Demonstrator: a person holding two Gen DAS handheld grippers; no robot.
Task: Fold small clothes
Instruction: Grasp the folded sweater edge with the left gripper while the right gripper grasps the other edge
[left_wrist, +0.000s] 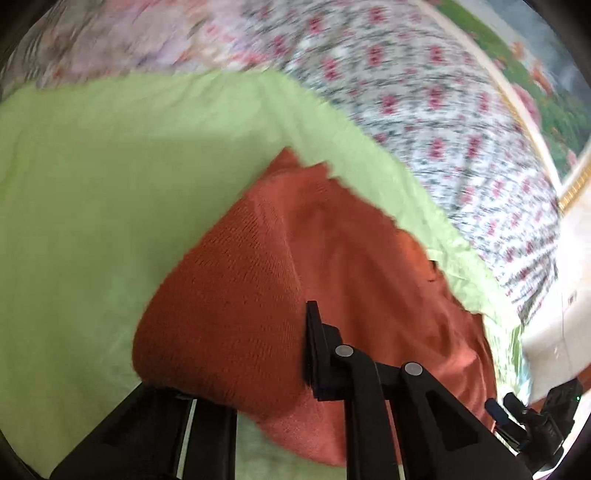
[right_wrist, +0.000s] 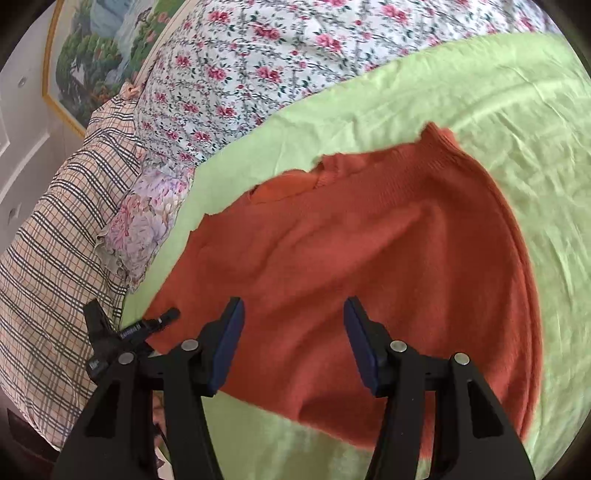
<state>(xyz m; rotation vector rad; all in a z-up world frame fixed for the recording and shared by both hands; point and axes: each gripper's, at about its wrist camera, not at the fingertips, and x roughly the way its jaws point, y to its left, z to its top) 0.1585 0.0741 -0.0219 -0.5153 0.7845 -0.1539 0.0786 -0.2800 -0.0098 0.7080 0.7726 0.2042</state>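
An orange knit sweater (right_wrist: 369, 258) lies on a light green sheet (right_wrist: 517, 122) on a bed. In the left wrist view the sweater (left_wrist: 240, 295) is draped over my left gripper (left_wrist: 258, 362): its right finger shows over the knit and a fold hides the left finger, so I cannot tell whether it grips the cloth. My right gripper (right_wrist: 293, 343) is open just above the sweater's near edge, with nothing between its pads. The other gripper (right_wrist: 122, 332) shows at the sweater's left edge in the right wrist view.
A floral bedspread (right_wrist: 258, 66) covers the far side of the bed. A checked pillow (right_wrist: 55, 258) and a small flowered cushion (right_wrist: 144, 225) lie to the left. A framed painting (right_wrist: 92, 48) hangs on the wall behind.
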